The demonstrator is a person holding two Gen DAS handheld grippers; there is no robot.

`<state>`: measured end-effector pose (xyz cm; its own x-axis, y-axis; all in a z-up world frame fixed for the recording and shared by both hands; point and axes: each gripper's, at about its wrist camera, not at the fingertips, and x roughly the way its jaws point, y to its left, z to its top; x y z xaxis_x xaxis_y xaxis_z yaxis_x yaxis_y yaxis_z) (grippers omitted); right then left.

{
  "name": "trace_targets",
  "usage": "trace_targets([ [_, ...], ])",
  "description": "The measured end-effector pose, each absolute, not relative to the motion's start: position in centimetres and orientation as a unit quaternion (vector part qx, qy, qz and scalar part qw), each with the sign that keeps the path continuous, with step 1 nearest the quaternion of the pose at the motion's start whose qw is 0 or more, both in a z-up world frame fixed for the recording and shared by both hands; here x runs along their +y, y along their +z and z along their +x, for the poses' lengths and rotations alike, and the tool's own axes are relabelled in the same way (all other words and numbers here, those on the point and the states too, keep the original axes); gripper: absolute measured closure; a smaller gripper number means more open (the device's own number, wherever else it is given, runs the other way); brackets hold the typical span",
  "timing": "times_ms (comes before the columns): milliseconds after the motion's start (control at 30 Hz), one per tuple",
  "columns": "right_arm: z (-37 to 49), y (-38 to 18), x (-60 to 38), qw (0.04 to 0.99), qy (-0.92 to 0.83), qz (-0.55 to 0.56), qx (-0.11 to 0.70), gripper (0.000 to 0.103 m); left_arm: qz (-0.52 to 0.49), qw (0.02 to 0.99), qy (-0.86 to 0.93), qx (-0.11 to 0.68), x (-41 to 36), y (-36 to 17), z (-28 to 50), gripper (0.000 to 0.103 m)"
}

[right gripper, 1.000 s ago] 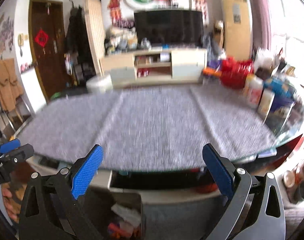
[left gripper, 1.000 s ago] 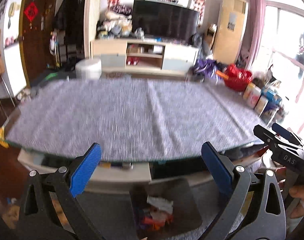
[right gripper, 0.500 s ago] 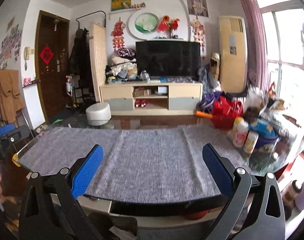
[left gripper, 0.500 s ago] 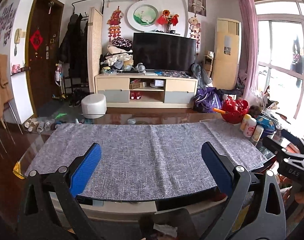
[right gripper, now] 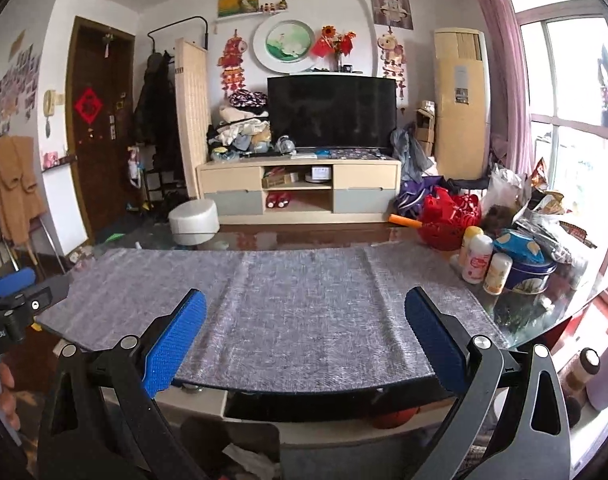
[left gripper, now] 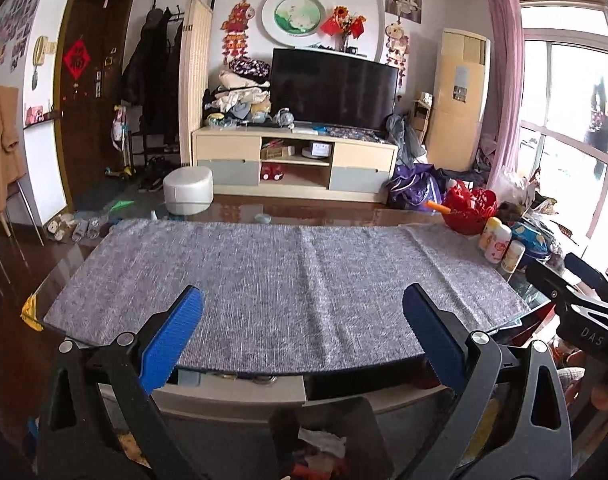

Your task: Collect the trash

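Left wrist view: the left claw (left gripper: 301, 334) is spread wide with nothing between its blue pads (left gripper: 171, 344); it hangs above the near edge of the bench (left gripper: 79, 256). A grey cloth (left gripper: 287, 284) covers most of the bench top and lies bare. Below the near edge, between the fingers, stands a dark bin (left gripper: 328, 436) on the floor, with white and red trash (left gripper: 320, 454) inside. At the far right end of the bench sit a red basket (left gripper: 470, 210), two small bottles (left gripper: 494, 238) and a blue tin (left gripper: 532, 240), close together. The right claw (left gripper: 572, 280) shows at the right edge, near the bench's right end, with a hand (left gripper: 584, 376) below it; how far it is open cannot be told here.

Right wrist view: the right claw (right gripper: 306, 338) is also wide open and holds nothing, poised over the near edge of the cloth (right gripper: 295, 308). The bin (right gripper: 231, 452) lies low and left of centre, with crumpled white trash (right gripper: 249, 460) showing in it. On the right end of the bench stand the basket (right gripper: 450, 216), three bottles (right gripper: 478, 258), the tin (right gripper: 530, 266) and a heap of bags (right gripper: 544, 212) beyond. The left claw (right gripper: 13, 286) enters at the left edge, with fingers of a hand (right gripper: 5, 392) below it. Far off stand a television (right gripper: 331, 111) and a low cabinet (right gripper: 297, 190).
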<state>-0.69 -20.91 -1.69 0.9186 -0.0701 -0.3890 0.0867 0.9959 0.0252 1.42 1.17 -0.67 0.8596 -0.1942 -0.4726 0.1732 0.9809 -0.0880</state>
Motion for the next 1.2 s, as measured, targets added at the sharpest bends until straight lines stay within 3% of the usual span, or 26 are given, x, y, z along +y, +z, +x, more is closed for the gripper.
trace_targets([
  [1200,-0.31,-2.21,-21.26,0.976,-0.033,0.032,0.212,0.003,-0.025,0.962,-0.109,0.251,1.07,-0.59,1.11,0.008],
])
